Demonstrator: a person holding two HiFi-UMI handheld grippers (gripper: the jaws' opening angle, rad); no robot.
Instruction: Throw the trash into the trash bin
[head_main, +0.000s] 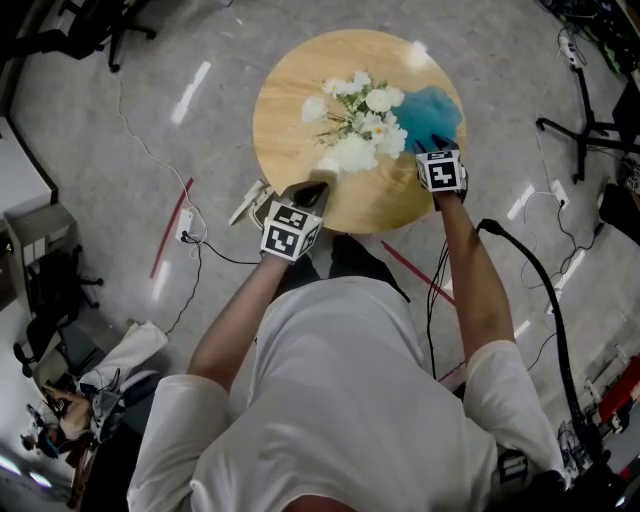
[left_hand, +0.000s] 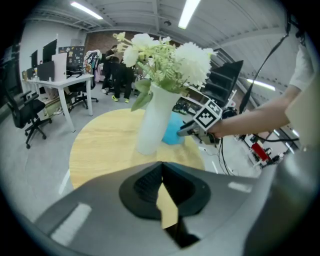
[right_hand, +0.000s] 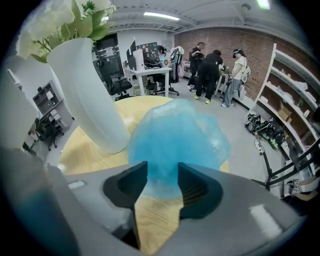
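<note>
A crumpled blue plastic bag (head_main: 432, 108) lies on the right part of a round wooden table (head_main: 295, 90). My right gripper (head_main: 436, 148) comes at it from the near side, pointing steeply down. In the right gripper view the blue bag (right_hand: 177, 137) fills the gap between the jaws of the right gripper (right_hand: 162, 175), touching both pads. A white vase (head_main: 350, 155) of white flowers (head_main: 365, 105) stands mid-table, just left of the bag. My left gripper (head_main: 318, 188) hovers shut and empty at the table's near edge, before the vase (left_hand: 152, 120). From there the right gripper (left_hand: 186, 129) shows at the bag (left_hand: 172, 135).
The vase (right_hand: 85, 90) stands close to the left of my right gripper. Cables (head_main: 150, 150) and red tape (head_main: 172, 225) lie on the grey floor around the table. Desks and office chairs (left_hand: 30, 112), several standing people (right_hand: 212, 72) and shelves (right_hand: 295, 90) fill the room beyond.
</note>
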